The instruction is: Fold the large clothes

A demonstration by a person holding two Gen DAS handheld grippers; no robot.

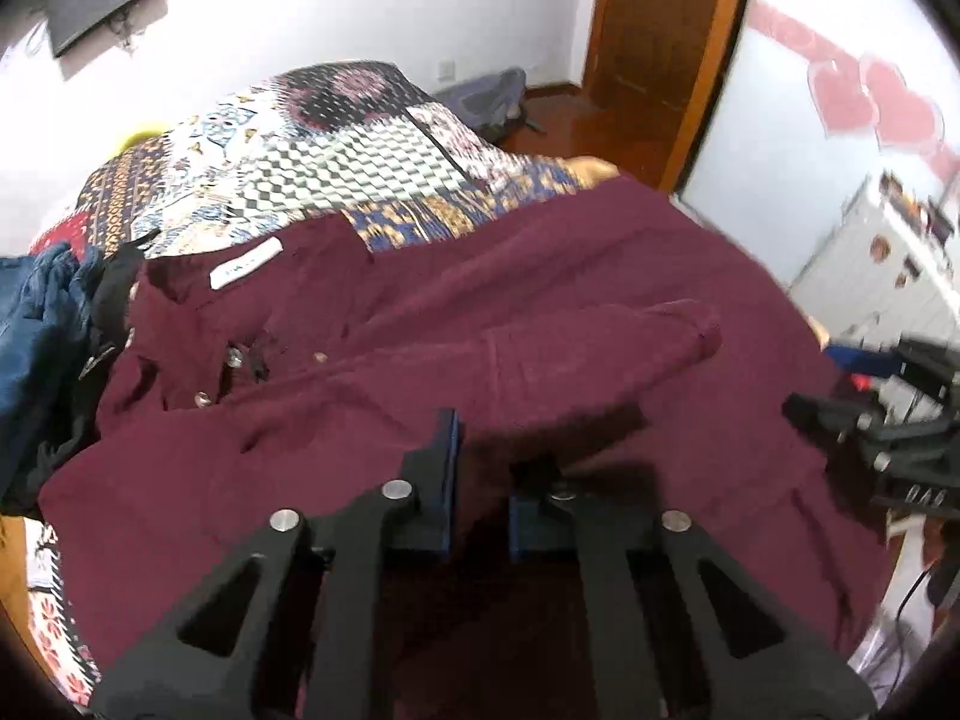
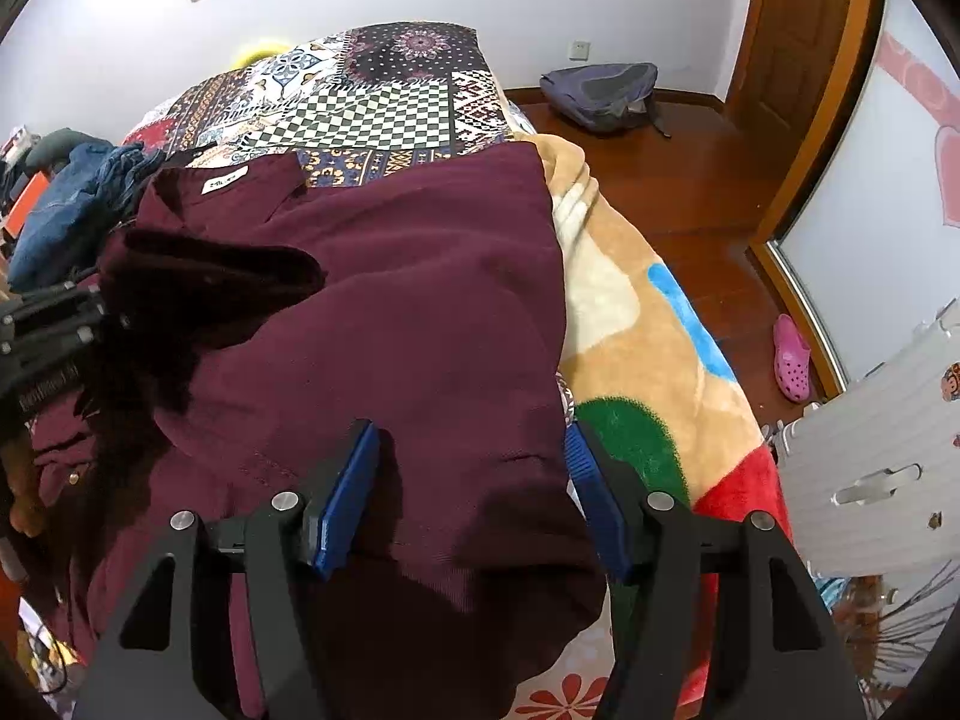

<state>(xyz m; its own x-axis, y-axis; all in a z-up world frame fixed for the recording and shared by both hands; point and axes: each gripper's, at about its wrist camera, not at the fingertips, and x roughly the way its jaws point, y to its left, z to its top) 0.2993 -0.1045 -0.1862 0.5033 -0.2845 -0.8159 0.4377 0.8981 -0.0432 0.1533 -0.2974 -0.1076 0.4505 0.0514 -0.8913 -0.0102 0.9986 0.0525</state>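
A large maroon garment (image 1: 480, 324) with a white neck label (image 1: 245, 263) lies spread on the bed; it also shows in the right wrist view (image 2: 384, 312). My left gripper (image 1: 483, 468) is closed on a fold of the maroon cloth, holding it just above the garment. My right gripper (image 2: 474, 480) is open, its blue pads (image 2: 345, 498) spread wide over the garment's lower right part. The left gripper shows at the left edge of the right wrist view (image 2: 54, 324), with a dark fold of sleeve (image 2: 228, 276) hanging from it.
A patchwork quilt (image 2: 372, 102) and a cartoon blanket (image 2: 636, 324) cover the bed. Blue clothes (image 2: 66, 204) are piled at the left. A backpack (image 2: 600, 93) and a pink shoe (image 2: 792, 357) lie on the wooden floor. A white cabinet (image 2: 888, 456) stands at the right.
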